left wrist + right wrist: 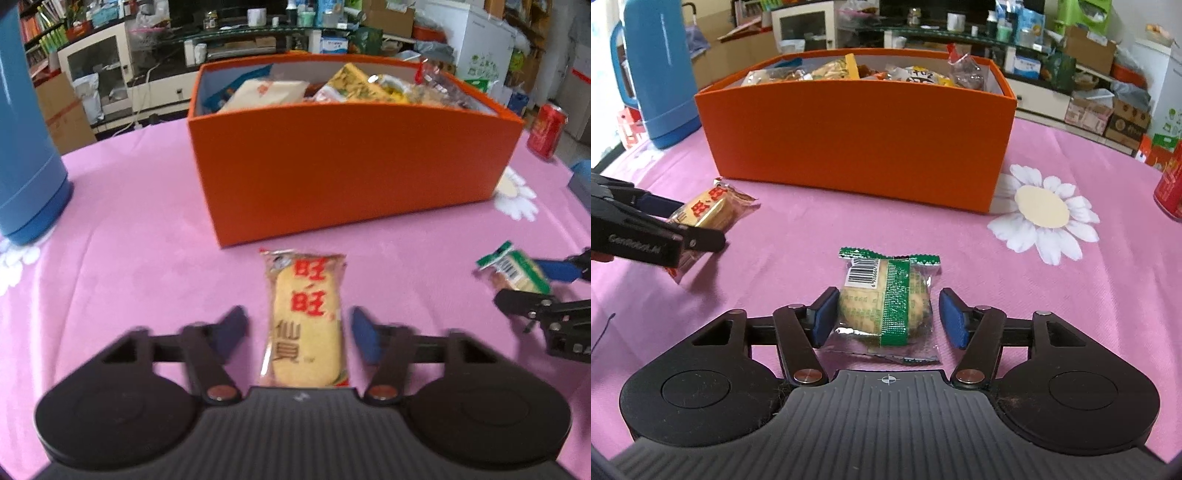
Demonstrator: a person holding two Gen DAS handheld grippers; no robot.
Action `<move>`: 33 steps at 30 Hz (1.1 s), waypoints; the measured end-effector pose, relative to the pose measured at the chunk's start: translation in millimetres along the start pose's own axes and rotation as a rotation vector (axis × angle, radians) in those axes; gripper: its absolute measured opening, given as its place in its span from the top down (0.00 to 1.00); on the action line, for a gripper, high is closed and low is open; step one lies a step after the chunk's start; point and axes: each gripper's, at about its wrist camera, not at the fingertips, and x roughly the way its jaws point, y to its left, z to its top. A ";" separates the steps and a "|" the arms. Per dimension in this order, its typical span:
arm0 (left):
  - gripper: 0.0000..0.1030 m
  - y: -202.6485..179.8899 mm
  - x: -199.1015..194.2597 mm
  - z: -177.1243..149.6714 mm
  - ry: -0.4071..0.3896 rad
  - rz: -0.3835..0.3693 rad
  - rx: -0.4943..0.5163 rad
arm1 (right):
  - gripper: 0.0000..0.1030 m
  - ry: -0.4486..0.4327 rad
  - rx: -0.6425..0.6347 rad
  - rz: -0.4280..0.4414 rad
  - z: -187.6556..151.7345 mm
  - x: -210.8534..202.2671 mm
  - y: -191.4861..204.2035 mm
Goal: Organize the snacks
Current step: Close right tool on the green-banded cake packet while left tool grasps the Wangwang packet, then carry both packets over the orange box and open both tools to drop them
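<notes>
Pink cloth (pixel 129 229) covers the table, with an orange box (pixel 347 162) of snacks at upper centre. Low in frame, the left gripper (pixel 301 330) stands open astride a rice cracker packet (pixel 306 321), pads clear; the right gripper (pixel 888 317) likewise straddles a green biscuit packet (pixel 886 299), ungripped

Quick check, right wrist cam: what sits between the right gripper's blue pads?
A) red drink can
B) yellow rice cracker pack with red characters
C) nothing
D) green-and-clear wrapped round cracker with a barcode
D: the green-and-clear wrapped round cracker lies on the pink tablecloth between the right gripper pads, with a gap on the right side.
</notes>
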 end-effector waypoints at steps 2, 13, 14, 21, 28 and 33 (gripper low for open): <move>0.68 0.7 -5.8 0.4 0.001 -0.031 -0.018 | 0.69 -0.002 -0.005 0.004 0.0 -2.3 1.3; 0.68 21.5 -95.0 49.5 -0.242 -0.075 -0.115 | 0.69 -0.254 0.114 0.074 41.8 -75.5 -8.1; 0.68 24.1 -99.4 62.0 -0.265 -0.065 -0.127 | 0.69 -0.277 0.104 0.065 51.0 -80.5 -7.1; 0.68 34.7 -73.8 126.7 -0.350 -0.048 -0.213 | 0.69 -0.444 0.109 -0.009 140.2 -75.9 -11.8; 0.68 34.7 -6.7 170.3 -0.314 0.008 -0.192 | 0.69 -0.404 0.240 0.026 180.6 9.1 -28.4; 0.68 41.5 34.9 170.3 -0.258 -0.032 -0.227 | 0.69 -0.300 0.233 -0.028 185.9 62.1 -37.8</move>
